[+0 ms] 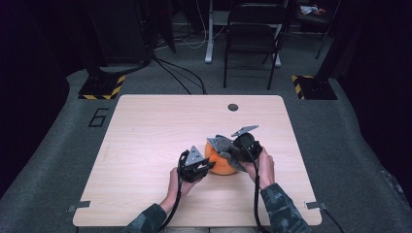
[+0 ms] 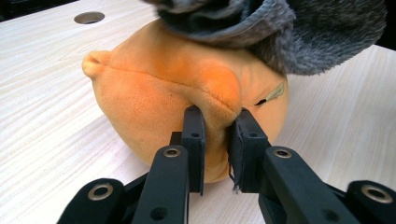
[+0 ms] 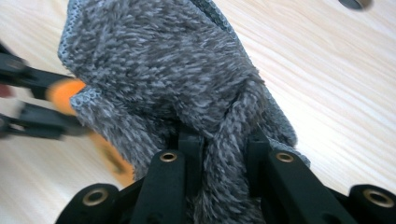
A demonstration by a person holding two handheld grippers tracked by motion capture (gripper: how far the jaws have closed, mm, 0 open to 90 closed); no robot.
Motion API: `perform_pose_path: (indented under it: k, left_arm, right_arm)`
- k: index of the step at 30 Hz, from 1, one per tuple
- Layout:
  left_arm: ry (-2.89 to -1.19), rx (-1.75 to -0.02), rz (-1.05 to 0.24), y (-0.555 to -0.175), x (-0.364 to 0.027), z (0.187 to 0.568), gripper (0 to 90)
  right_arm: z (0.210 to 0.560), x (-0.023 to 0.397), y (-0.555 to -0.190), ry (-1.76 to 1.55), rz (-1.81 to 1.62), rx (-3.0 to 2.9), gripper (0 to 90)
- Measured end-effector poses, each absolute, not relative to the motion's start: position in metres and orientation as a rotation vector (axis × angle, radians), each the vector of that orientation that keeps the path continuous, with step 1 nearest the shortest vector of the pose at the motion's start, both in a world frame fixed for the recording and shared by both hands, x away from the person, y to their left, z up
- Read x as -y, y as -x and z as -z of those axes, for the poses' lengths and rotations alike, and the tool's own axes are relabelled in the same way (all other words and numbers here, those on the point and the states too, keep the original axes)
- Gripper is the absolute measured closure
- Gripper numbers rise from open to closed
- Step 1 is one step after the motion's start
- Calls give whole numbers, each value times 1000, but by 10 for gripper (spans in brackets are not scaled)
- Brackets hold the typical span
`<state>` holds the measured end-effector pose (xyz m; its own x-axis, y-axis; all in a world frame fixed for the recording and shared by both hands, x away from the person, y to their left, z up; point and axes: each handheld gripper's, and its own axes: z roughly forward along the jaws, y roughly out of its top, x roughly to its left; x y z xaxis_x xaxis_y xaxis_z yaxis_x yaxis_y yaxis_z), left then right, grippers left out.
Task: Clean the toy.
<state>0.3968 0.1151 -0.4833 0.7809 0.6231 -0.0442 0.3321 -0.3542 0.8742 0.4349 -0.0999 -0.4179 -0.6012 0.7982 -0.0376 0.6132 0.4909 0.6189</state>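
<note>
The pale wooden table (image 1: 145, 145) fills the middle of the room, with a dark chair (image 1: 252, 34) on the far side and a cable hole (image 1: 233, 107) near its far edge. Right of centre on the table, toward the near edge, sits an orange plush toy (image 2: 154, 107), soft and rounded, with a small nub at one end. Draped over its top is a grey fuzzy cloth (image 3: 159, 74), bunched and folded.

The person works both tools at once. The left gripper (image 2: 215, 140) comes at the toy from its left side, and its fingers are clamped on a pinch of the orange fabric along a seam. The right gripper (image 3: 223, 154) has its fingers closed tight on a fold of the grey cloth, from the right side.

To my eye the step in hand is peeling the cloth off the toy: one tool anchors the plush, the other pulls. The next move calls for lifting the cloth up and away to the right while the left grip stays firm, so the toy doesn't drag along.

Much of the toy lies under the cloth, so I cannot tell what it depicts. The small tag near its seam is too small to read.
</note>
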Motion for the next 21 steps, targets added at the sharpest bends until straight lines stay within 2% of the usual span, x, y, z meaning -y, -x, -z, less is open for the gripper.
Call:
perform_pose_path:
  k: [5,15,18,21]
  left_arm:
    - [-1972,-714,-373,-397,-115,484,775]
    - [-1977,-720,-382,-398,-118,484,773]
    - [-1972,-736,-377,-399,-120,484,772]
    - [-1973,-746,-381,-402,-122,485,769]
  right_arm:
    - [426,117,-440,-1262,-782,-2391,755]
    - [469,159,-458,-1512,-690,-2383,755]
    - [461,164,-457,-1500,-680,-2353,755]
    - [436,164,-451,-1471,-770,-2322,754]
